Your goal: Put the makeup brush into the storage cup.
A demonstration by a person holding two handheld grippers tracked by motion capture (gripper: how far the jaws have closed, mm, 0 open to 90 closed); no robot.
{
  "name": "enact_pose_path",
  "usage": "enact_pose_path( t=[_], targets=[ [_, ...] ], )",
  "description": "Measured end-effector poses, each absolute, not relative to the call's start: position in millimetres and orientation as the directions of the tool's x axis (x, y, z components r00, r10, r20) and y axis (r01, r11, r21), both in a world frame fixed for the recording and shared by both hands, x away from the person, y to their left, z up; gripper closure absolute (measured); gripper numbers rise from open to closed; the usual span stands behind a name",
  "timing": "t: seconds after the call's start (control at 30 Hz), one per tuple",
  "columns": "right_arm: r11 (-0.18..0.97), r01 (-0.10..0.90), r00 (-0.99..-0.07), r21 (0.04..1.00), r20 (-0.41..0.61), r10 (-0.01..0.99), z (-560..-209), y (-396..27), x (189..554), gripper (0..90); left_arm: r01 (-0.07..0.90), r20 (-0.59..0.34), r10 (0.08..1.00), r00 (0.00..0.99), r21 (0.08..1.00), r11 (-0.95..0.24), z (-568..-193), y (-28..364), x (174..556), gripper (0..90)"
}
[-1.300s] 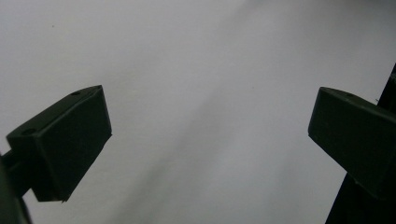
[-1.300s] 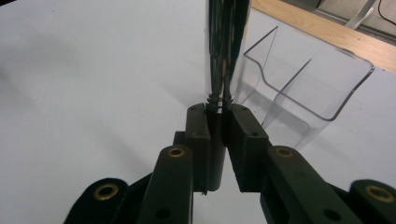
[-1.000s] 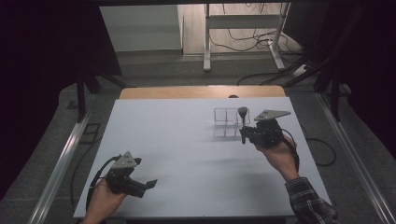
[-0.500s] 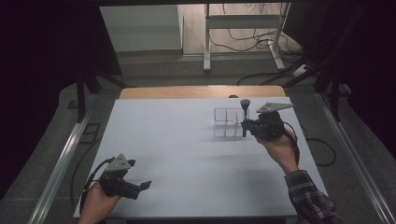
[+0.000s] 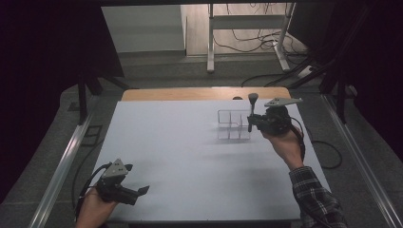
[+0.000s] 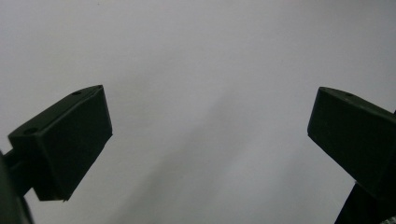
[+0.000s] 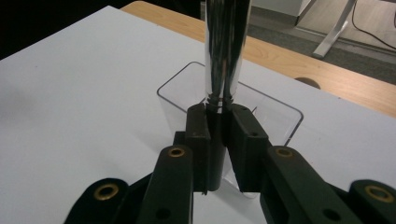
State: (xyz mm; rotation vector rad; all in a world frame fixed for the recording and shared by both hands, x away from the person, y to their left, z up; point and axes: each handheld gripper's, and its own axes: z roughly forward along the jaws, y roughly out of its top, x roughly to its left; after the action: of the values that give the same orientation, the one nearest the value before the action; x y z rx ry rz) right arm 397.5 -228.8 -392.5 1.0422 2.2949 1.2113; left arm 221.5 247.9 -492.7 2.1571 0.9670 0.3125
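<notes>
Clamped on the dark handle of an upright, chrome-shafted brush (image 7: 224, 56), the right gripper (image 5: 250, 121) holds it just above the clear plastic divided organiser (image 5: 228, 124), so it should stay vertical and centred over one compartment while descending.

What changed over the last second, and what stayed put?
The right gripper, shut on an upright brush, rose slightly and drifted toward the table's far right, beside the clear organizer. The left gripper stayed open near the front left edge; the organizer did not move.
</notes>
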Motion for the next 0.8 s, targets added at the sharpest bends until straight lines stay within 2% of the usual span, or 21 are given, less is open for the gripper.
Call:
enact_pose_path(
  t=[0.8],
  targets=[
    [0.312, 0.440, -0.628, 0.842, 0.040, 0.777, -390, -234, 424, 78.3, 0.577, -0.089, 0.779, 0.621, 0.724, -0.378, -496, 278, 210, 0.2]
  ],
)
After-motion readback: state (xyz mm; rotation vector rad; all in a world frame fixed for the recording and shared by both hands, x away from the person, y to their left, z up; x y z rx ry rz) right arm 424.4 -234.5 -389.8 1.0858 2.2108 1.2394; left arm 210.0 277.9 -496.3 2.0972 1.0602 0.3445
